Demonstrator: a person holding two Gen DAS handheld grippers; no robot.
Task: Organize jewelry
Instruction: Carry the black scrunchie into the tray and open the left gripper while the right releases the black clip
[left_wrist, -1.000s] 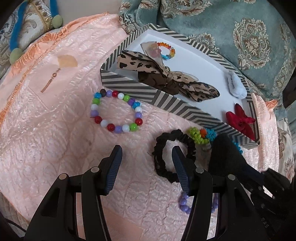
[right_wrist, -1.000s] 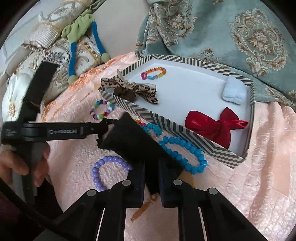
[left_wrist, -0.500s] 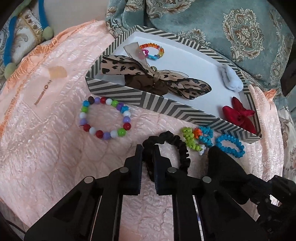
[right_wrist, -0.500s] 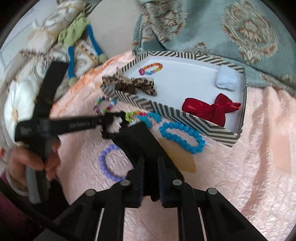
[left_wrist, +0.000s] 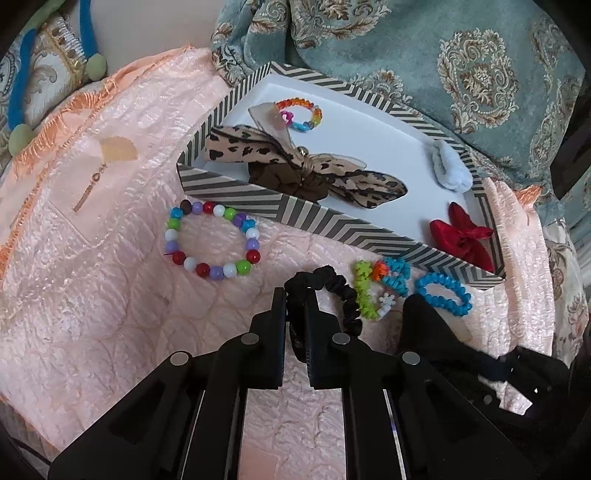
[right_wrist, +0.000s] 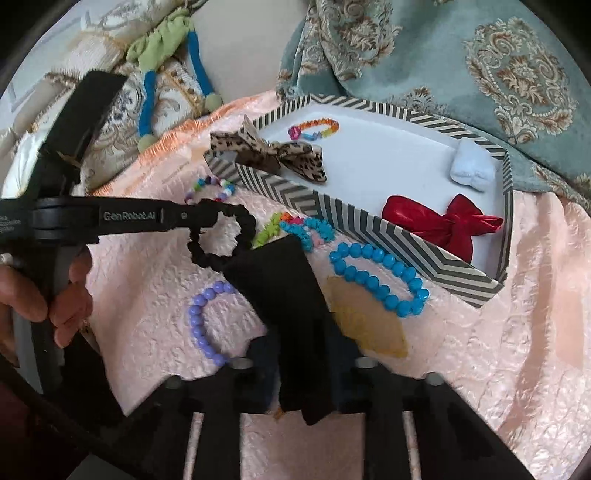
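Observation:
My left gripper is shut on a black scrunchie and holds it just above the pink quilt; it also shows in the right wrist view. My right gripper is shut on a black cloth pouch, which also shows in the left wrist view. The striped tray holds a leopard bow, a rainbow bracelet, a pale blue clip and a red bow.
On the quilt lie a multicolour bead bracelet, a green and blue spiral bracelet, a blue bead bracelet and a purple bead bracelet. A teal patterned cushion stands behind the tray.
My left gripper went from open to shut on the black scrunchie and lifted it a little. The right gripper with the pouch drew back slightly.

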